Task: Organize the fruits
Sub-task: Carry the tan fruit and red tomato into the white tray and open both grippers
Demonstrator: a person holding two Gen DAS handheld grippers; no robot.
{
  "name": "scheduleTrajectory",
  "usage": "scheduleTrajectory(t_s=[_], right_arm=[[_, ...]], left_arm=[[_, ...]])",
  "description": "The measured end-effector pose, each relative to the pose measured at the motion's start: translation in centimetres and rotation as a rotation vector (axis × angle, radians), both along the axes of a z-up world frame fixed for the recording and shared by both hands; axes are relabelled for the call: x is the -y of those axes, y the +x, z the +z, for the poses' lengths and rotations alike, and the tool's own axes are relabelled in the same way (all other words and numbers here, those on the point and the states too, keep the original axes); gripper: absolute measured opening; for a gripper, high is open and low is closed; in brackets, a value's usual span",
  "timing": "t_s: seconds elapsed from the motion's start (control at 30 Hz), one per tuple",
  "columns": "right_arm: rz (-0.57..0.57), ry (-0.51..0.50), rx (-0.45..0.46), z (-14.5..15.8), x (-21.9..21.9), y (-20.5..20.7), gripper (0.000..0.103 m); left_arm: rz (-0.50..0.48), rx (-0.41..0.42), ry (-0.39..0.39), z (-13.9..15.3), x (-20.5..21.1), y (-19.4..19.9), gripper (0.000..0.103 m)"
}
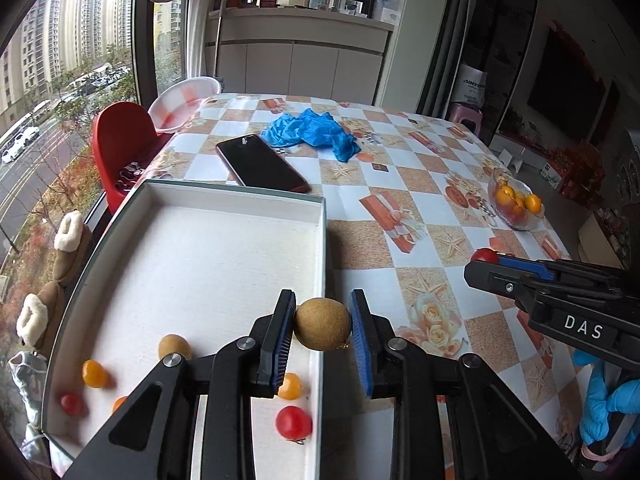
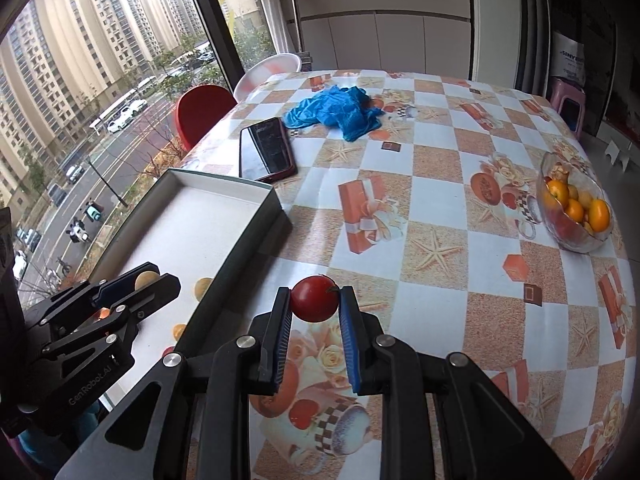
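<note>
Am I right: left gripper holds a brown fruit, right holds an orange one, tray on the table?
Not quite. The right gripper holds a red tomato, not an orange fruit, as the right wrist view shows. The left gripper does hold the brown fruit, beside the tray.

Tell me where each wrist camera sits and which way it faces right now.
Left wrist: sits behind the left gripper, looks along its fingers over the white tray; holds a brown fruit; right gripper and a blue-gloved hand show.
Right wrist: sits behind the right gripper, above the tablecloth; holds a red tomato; left gripper shows at left.
Shared: tray, phone, blue gloves, glass fruit bowl.
</note>
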State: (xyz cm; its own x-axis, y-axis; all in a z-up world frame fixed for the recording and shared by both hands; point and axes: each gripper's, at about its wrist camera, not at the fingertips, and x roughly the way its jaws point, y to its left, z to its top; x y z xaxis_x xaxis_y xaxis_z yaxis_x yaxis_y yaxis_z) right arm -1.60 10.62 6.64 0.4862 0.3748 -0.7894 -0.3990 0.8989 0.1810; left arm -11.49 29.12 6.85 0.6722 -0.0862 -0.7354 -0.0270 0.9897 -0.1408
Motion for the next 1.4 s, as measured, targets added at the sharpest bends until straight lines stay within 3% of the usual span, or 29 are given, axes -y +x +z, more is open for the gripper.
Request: scheduleTrajectory(t_s=[0.6, 1.4], right_arm=[[0.159, -0.05, -0.034, -1.1, -9.5, -0.8, 0.026], [0.203, -0.085, -0.054, -2.3, -12.1, -0.7, 0.026]], left_arm=[[0.135, -0.021, -0.002, -2.0, -7.1, -0.3, 0.029], [0.144, -0.053, 0.039, -3.4, -8.3, 0.3, 0.029]])
